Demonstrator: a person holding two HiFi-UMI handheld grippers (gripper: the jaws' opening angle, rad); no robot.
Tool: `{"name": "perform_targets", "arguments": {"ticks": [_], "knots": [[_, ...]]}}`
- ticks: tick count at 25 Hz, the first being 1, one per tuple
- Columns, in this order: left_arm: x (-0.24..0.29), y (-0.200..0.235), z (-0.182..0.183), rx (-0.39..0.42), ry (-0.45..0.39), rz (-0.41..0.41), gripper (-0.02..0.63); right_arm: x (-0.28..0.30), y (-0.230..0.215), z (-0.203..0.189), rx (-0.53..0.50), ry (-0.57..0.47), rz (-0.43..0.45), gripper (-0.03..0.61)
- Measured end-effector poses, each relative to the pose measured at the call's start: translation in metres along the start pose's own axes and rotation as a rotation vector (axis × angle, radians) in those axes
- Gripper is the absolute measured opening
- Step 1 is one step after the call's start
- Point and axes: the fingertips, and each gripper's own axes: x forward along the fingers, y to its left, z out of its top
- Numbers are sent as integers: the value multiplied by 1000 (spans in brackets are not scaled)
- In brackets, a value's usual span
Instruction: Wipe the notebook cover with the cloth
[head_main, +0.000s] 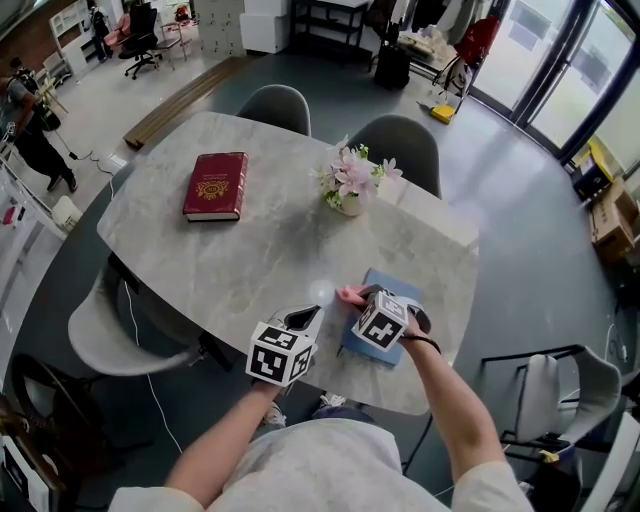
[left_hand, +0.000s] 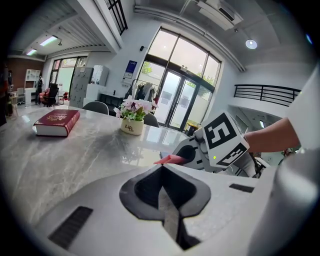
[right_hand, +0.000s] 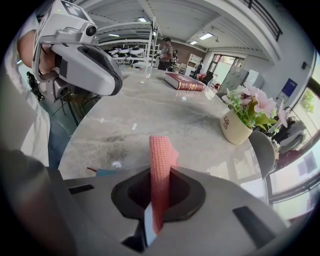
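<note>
A blue notebook (head_main: 366, 340) lies near the table's front edge, mostly hidden under my right gripper (head_main: 366, 298). That gripper is shut on a pink cloth (right_hand: 160, 167), which stands up between its jaws; its tip (head_main: 349, 295) pokes out to the left over the notebook's corner. A sliver of blue cover (right_hand: 106, 172) shows below the right gripper (right_hand: 160, 176). My left gripper (head_main: 309, 318) hovers just left of the notebook over bare table, its jaws shut on nothing (left_hand: 161, 169). It faces the cloth tip (left_hand: 169, 159).
A dark red book (head_main: 215, 185) lies at the table's far left. A small pot of pink flowers (head_main: 349, 181) stands mid-table at the back. Two grey chairs (head_main: 275, 104) sit behind the marble table (head_main: 250, 260), another at the left. People stand far off.
</note>
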Motion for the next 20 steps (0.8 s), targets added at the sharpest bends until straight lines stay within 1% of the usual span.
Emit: {"name": "perform_targets", "arguments": {"ticks": [20], "knots": [[-26,-12,-16,41,5,-56,6,-12,51,3,53,-1,-11,15]]}}
